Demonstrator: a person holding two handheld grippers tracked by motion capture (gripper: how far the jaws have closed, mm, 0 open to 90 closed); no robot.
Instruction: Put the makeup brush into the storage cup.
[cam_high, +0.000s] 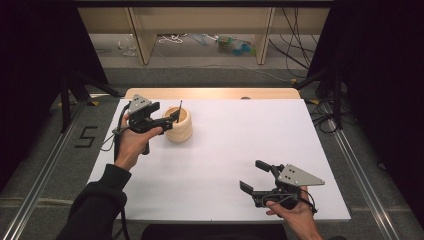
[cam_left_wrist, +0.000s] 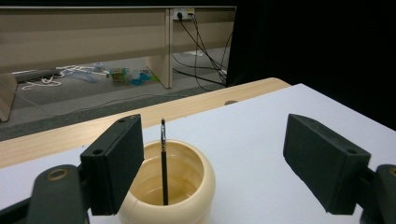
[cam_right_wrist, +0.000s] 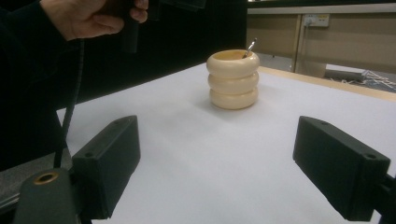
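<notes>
The pen (cam_left_wrist: 164, 163) already stands in the cup (cam_high: 178, 125), leaning against the inner wall with its tip poking above the rim, so the placing looks done; what seems left is for the left hand-held gripper (cam_high: 172, 118) to draw clear. That gripper hangs just at the cup's near-left rim with its jaws spread wide and nothing between them. The right hand-held gripper (cam_high: 254, 176) rests well apart, low at the near right of the bench (cam_high: 240, 145), jaws likewise wide apart and empty. The cup sits at the far left of the bench, upright. It is a cream, smooth piece, shaped like three stacked rounded rings, with a warmer wood-toned hollow inside; it looks like turned wood or matte plastic, though I cannot tell which. The pen is thin, dark and straight, with a small metallic end. The bench top is plain matte white with a pale wooden strip at its far edge.
</notes>
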